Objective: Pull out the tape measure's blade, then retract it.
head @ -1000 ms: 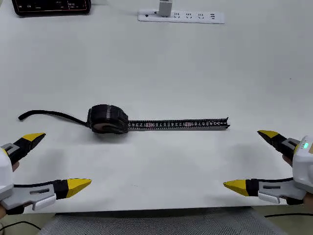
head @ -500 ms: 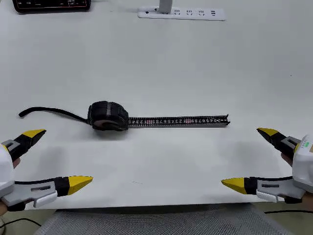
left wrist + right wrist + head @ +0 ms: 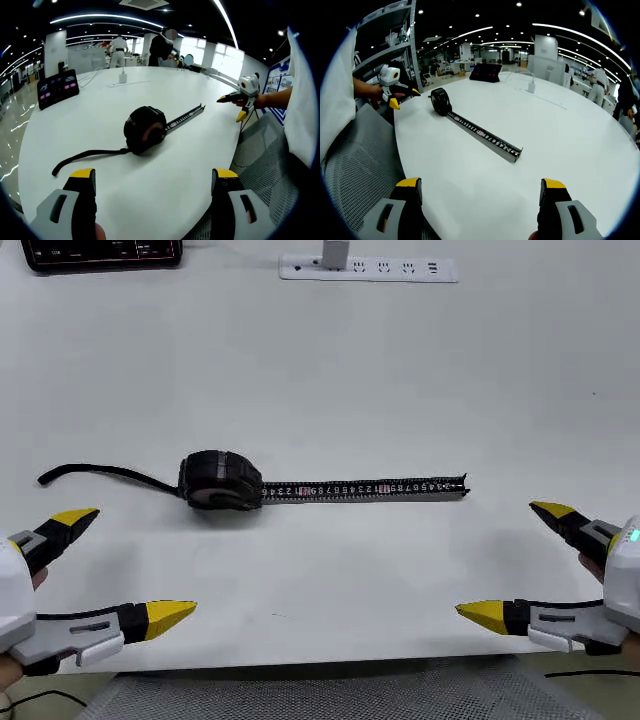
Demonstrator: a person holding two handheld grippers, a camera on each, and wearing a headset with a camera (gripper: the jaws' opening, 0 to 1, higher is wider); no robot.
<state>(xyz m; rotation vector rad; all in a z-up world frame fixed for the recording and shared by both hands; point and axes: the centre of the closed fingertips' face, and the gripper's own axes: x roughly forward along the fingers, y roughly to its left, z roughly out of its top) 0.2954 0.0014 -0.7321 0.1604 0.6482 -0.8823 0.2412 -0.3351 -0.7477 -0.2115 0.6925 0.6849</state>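
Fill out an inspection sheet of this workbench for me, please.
Surface: white table, bare around the work.
Job's things: tape measure lies near the middle, its blade pulled out flat to the right and its black strap trailing left.
Clutter: a power strip and a dark screen at the far edge.
Grippers: left gripper and right gripper are both open and empty, at the near edge, apart from the tape measure.
Cables: a white plug sits in the power strip.
Surroundings: an open office with people standing far off.
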